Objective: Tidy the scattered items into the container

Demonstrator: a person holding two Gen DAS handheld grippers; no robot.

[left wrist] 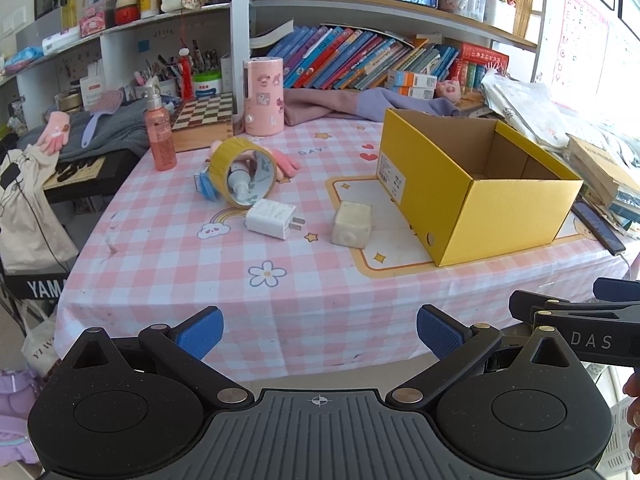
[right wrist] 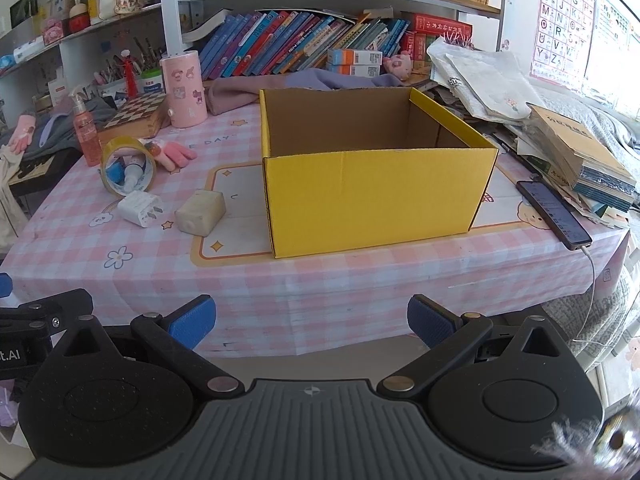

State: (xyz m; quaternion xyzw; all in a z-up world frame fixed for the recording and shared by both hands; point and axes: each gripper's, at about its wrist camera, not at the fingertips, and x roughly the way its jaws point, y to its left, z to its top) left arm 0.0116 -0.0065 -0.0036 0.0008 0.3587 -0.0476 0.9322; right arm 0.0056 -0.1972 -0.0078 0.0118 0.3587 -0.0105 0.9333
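Both tools (left wrist: 318, 334) (right wrist: 312, 326) wide, empty; charger (left wrist: 272, 218), yellow box (right wrist: 376, 176) well ahead.

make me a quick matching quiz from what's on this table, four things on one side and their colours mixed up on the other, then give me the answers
Things:
1. cardboard box
2. plug adapter
3. spray bottle
4. glove

Colours:
A. white
B. pink, fuzzy
C. yellow
D. clear orange-pink

Pairs: 1-C, 2-A, 3-D, 4-B

box (right wrist: 376, 196) right on table (right wrist: 360, 276) | charger (right wrist: 140, 208), tape (right wrist: 128, 170) left
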